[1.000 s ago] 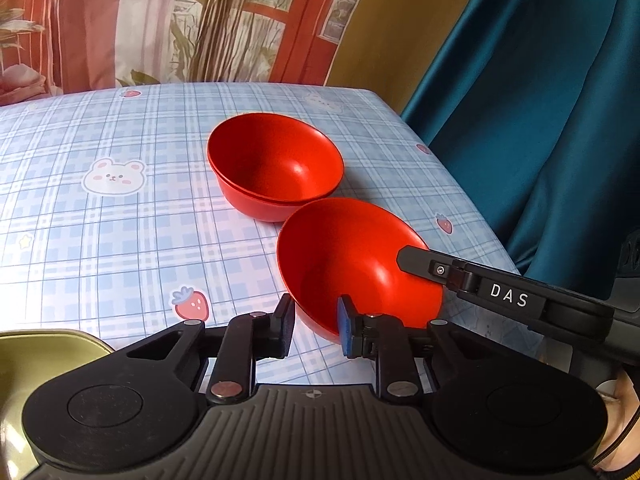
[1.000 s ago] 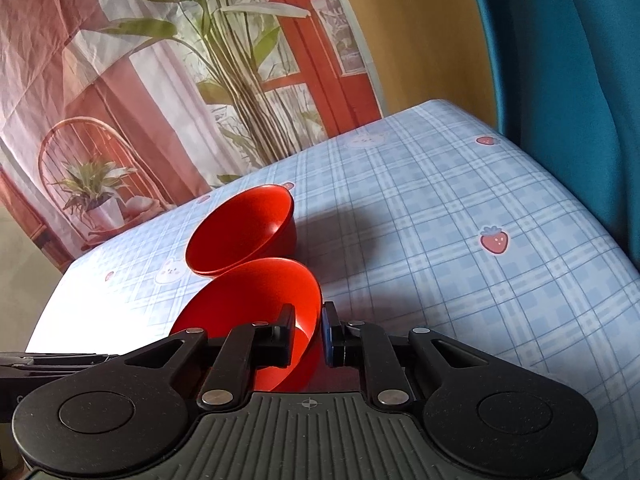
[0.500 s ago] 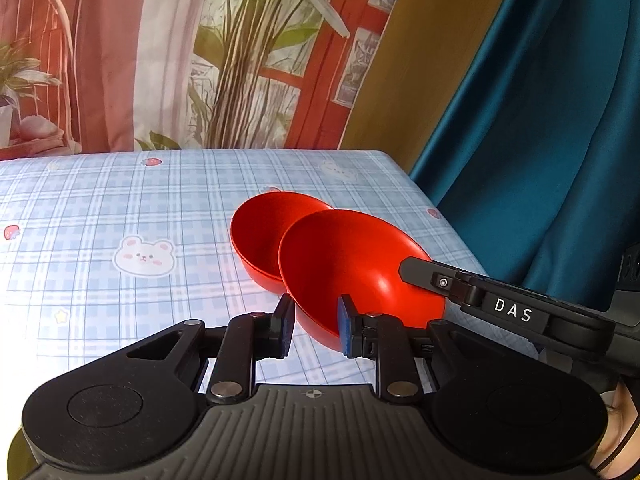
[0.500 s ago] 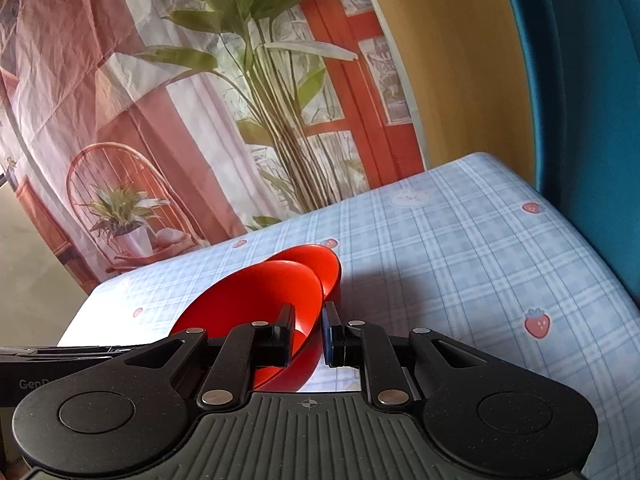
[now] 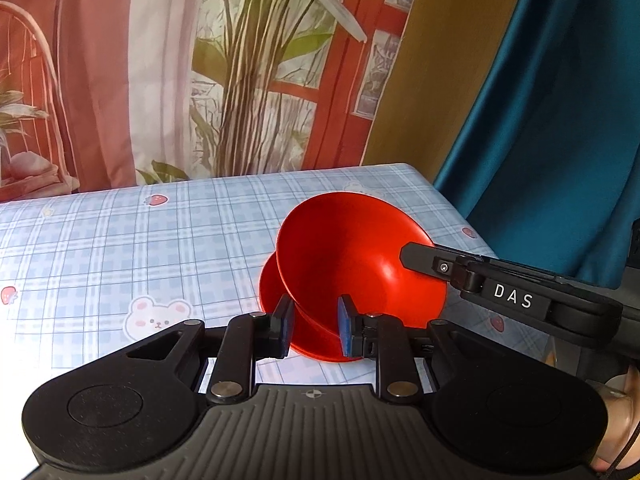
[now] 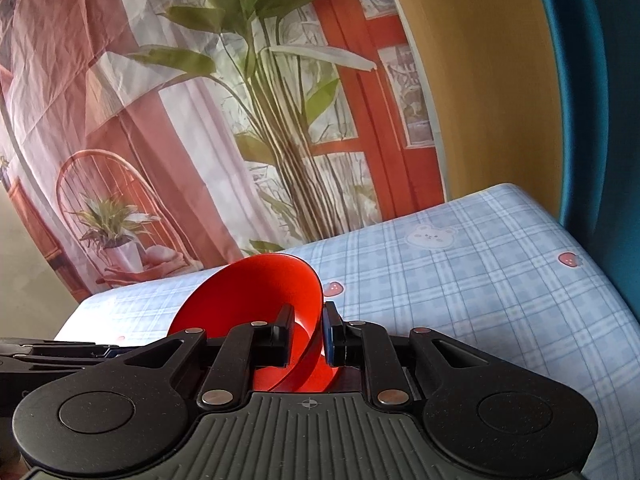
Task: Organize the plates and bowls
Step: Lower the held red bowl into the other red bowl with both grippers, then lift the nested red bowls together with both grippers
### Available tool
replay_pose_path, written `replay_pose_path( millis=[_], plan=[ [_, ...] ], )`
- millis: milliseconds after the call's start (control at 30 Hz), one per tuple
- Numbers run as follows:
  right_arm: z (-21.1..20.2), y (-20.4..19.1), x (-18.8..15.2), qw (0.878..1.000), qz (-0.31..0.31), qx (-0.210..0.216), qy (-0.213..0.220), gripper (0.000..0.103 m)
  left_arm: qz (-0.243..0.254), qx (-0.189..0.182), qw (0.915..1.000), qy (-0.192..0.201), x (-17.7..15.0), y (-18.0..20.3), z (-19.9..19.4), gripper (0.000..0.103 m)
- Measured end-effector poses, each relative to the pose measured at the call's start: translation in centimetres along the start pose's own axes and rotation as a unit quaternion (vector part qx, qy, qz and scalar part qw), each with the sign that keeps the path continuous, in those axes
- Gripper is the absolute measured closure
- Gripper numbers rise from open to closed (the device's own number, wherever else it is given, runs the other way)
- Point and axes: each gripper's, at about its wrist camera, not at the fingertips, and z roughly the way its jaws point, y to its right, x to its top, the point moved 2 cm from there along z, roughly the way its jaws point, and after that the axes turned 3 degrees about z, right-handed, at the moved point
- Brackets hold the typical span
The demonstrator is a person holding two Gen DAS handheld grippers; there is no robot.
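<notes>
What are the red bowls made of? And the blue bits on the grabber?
The red bowl the right gripper holds looks like smooth plastic, maybe melamine: thin wall, even colour, soft shiny highlight. The second red bowl beneath looks alike. The blue pads look like matte rubber, though that's uncertain.

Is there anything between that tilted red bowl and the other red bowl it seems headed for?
Nothing visible. The held bowl, pinched at its rim by the right tool, hangs tilted right over the lower bowl on the table. The left tool sits just in front.

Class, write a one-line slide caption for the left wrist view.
Right gripper holds a tilted red bowl over another bowl.
</notes>
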Motion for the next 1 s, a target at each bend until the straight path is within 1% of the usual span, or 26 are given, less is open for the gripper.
replay_pose_path(
  millis=[100,200,333,433,533,733,833,1000],
  plan=[
    [1.5,-0.1,-0.2,1.000,-0.014,-0.009,-0.007,0.088,0.007,0.011,0.9999,-0.008,0.2,-0.4,1.1,0.078],
    [2.4,0.0,-0.5,1.000,-0.017,-0.015,-0.015,0.088,0.012,0.014,0.9997,-0.015,0.3,-0.6,1.9,0.078],
    [3.1,0.3,-0.9,0.999,-0.015,-0.020,-0.021,0.088,0.037,0.021,0.9988,-0.022,0.2,-0.6,2.6,0.078],
    [3.3,0.2,-1.0,0.999,-0.024,-0.024,-0.024,0.088,0.046,0.025,0.9982,-0.030,0.0,-0.7,3.0,0.078],
    [3.3,0.1,-1.0,0.999,-0.027,-0.027,-0.025,0.088,0.054,0.027,0.9978,-0.027,0.0,-0.7,3.0,0.078],
    [3.1,-0.1,-1.1,0.998,-0.037,-0.037,-0.024,0.084,0.051,0.026,0.9980,-0.028,-0.2,-0.9,2.7,0.078],
    [2.9,0.1,-1.0,0.998,-0.033,-0.042,-0.019,0.084,0.030,0.024,0.9988,-0.031,-0.2,-1.4,2.9,0.078],
    [3.3,0.9,-1.5,0.998,-0.013,-0.043,-0.032,0.084,-0.006,0.014,0.9989,-0.044,-0.4,-2.4,3.7,0.078]
  ],
)
